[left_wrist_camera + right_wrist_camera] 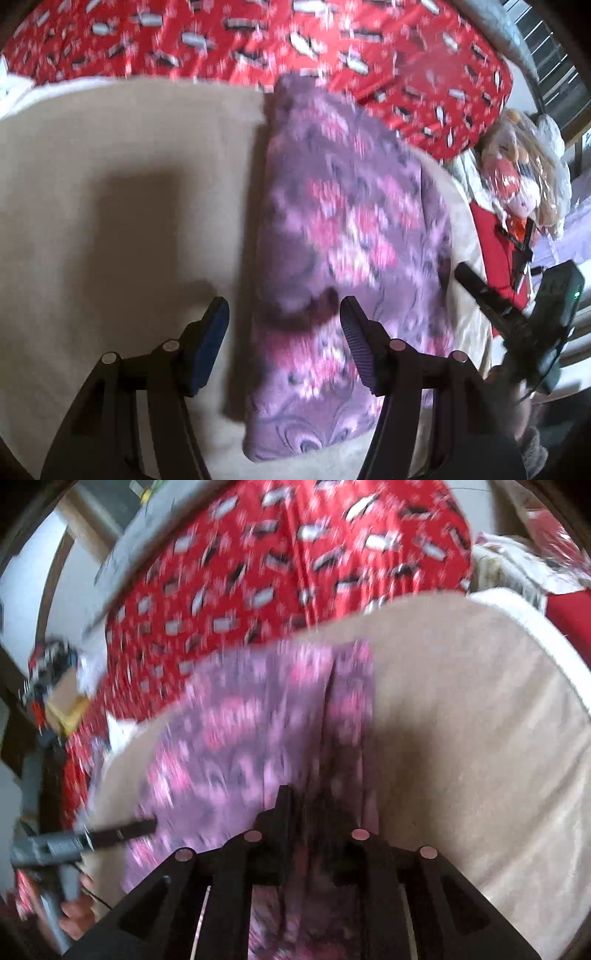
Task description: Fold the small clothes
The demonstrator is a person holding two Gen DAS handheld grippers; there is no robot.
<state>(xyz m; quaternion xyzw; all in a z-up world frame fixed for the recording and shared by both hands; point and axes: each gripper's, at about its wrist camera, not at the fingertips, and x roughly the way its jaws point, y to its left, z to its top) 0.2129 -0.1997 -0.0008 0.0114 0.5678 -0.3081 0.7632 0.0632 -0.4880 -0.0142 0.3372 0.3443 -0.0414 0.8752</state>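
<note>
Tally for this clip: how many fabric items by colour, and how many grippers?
Purple floral garment: 1
Beige cloth under it: 1
Red patterned cover: 1
Grippers: 2, left gripper, right gripper
Total: 5

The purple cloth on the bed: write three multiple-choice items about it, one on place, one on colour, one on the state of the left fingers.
1. Where does the purple cloth lie?
A. on the beige sheet
B. on a wooden floor
C. in a basket

2. What colour is the patterned blanket beyond the sheet?
A. green
B. red
C. blue

3. How do the fingers of the left gripper stand?
A. clamped on the cloth
B. shut on nothing
C. apart, over the cloth's edge

Answers:
1 A, the cloth lies folded long on the beige sheet.
2 B, it is red with small white and black marks.
3 C, both pads stand clear of each other with a gap between them; the picture does not show them pressing the cloth.
</note>
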